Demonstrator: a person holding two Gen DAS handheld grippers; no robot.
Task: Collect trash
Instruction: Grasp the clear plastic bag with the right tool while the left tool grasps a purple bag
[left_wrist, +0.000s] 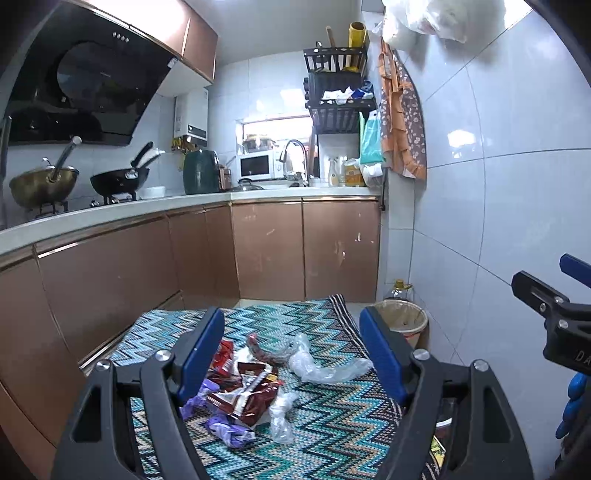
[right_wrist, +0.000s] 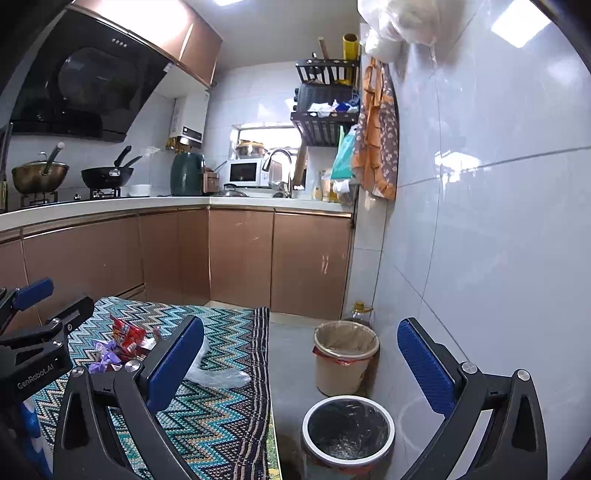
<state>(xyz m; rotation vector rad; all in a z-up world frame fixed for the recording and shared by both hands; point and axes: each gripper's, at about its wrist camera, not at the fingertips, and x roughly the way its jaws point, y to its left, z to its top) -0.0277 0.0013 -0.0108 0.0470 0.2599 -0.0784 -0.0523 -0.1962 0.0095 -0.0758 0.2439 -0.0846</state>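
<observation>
Trash lies on a table covered with a zigzag cloth (left_wrist: 332, 424): red-brown snack wrappers (left_wrist: 247, 391), a purple crumpled wrapper (left_wrist: 225, 428), clear plastic bags (left_wrist: 325, 365) and a small knotted clear bag (left_wrist: 282, 417). My left gripper (left_wrist: 291, 350) hovers open above the pile, holding nothing. My right gripper (right_wrist: 301, 354) is open too, off the table's right edge, over the floor. Below it stands a bin with a black liner (right_wrist: 347, 432) and a beige bin (right_wrist: 345, 356) behind. The same red wrappers (right_wrist: 127, 334) and a clear plastic bag (right_wrist: 218, 376) show in the right wrist view.
Brown kitchen cabinets (left_wrist: 258, 251) run along the left and back, with a counter carrying pans, a microwave and a sink. A tiled wall (right_wrist: 498, 221) closes the right side. An oil bottle (right_wrist: 360, 310) stands in the corner behind the bins. The right gripper (left_wrist: 554, 314) shows at the left wrist view's right edge.
</observation>
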